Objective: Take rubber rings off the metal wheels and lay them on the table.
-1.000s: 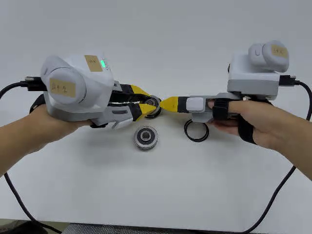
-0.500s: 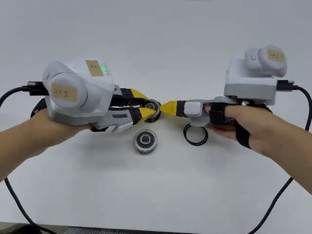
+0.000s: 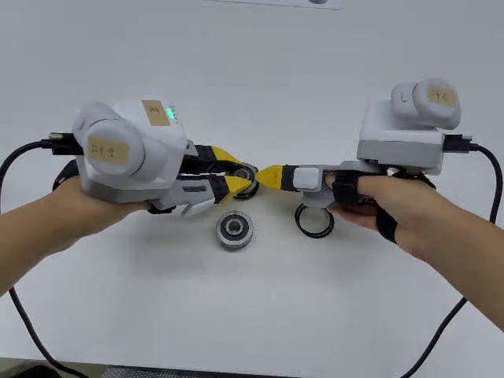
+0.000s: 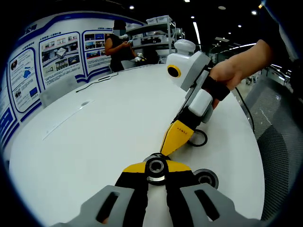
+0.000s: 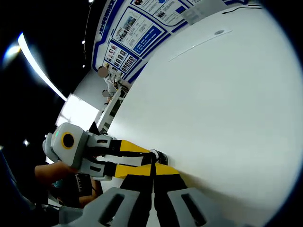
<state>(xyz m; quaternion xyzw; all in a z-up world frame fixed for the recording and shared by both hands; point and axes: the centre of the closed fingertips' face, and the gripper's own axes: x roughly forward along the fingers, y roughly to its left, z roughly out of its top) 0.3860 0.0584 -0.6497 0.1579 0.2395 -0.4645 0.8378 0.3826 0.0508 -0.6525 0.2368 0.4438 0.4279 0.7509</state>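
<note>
- White table point(image 3: 252, 315) under all the work in the head view; black cable point(image 3: 24, 148) trailing off at the left edge of the frame.
- Clenched on a metal wheel point(image 3: 246, 175), just left of frame centre: left gripper point(image 3: 235, 179), one yellow tip on either side of the wheel, held in the left hand point(image 3: 75, 209).
- Same grasp in the left gripper view, at lower centre: wheel pinched between that gripper's own yellow tips.
- Pressed together, jaw against jaw: right gripper point(image 3: 264, 176), entering from the right in the right hand point(image 3: 394, 201), tips touching the right side of the held wheel.
- Cannot tell whether any rubber sits between those closed tips.
- Flat on the table at lower centre, below the held wheel and apart from both grippers: second metal wheel point(image 3: 235, 228).
- Flat on the table to the right of that second wheel, under the right gripper's body and partly hidden by it: black rubber ring point(image 3: 315, 220).
- Far background, upper left of the left gripper view: standing person point(image 4: 118, 42) beside blue-bordered wall posters point(image 4: 52, 52).
</note>
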